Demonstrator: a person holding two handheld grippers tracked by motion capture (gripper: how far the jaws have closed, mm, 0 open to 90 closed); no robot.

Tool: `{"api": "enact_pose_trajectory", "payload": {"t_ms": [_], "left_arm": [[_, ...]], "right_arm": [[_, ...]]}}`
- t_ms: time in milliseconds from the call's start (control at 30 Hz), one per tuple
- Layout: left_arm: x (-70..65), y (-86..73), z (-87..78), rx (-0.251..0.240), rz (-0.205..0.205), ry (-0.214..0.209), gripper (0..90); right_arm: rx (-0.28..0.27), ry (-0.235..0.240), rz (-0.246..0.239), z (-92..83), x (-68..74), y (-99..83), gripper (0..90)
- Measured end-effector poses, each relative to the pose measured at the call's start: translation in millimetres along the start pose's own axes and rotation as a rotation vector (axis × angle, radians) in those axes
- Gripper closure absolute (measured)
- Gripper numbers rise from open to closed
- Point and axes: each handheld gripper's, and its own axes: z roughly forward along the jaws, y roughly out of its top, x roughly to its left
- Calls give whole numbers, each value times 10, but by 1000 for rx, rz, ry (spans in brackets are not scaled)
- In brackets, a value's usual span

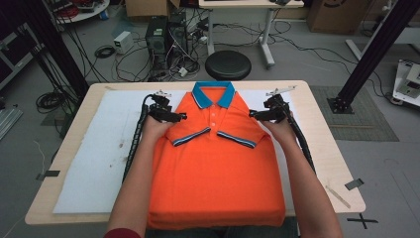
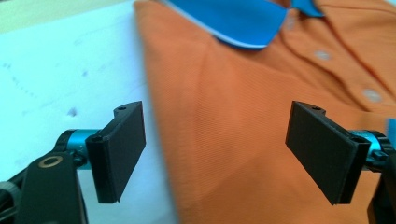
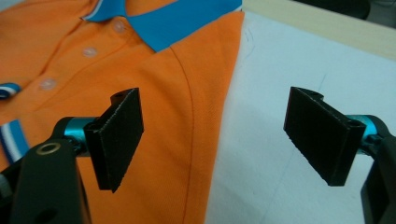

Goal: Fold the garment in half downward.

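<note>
Over the orange polo shirt – left tongs, right tongs – both spread apart, empty.

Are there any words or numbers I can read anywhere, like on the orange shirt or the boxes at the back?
There is no text to read in these pictures.
The orange polo shirt has no print, logo or label showing.
The cardboard box on the floor at the back carries a dark mark, too small to read.
The white sheet under the shirt has only faint smudges, no writing.
</note>
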Motion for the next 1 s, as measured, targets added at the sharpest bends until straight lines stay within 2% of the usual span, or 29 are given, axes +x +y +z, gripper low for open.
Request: {"api": "enact_pose_trajectory", "payload": {"t_ms": [233,567,667,733,767,833,900,967,1000], "left_arm": [[78,-51,69,26,-22,23,202],[54,-14,120,42,-2,34,234],[47,-16,143,47,-2,31,264],[37,-18,147,50,10,45,290],[32,-17,145,51,14,53,318],[30,-15,137,48,17,55,393],[11,-17,145,41,20,44,506],[-32,-4,160,48,45,77,562],[-49,1,165,46,52,64,605]], "right_arm": [[54,0,26,271,-29,-50,206],[89,-11,26,412,-45,-44,214],[111,-3,20,458,-53,-55,329],[116,-20,3,477,-29,-59,344],[115,-20,-4,479,-20,-57,388],[111,-11,-9,477,-1,-52,467],[108,1,-19,479,19,-46,551],[106,16,-29,481,36,-42,625],[106,22,-34,481,45,-39,654]]}}
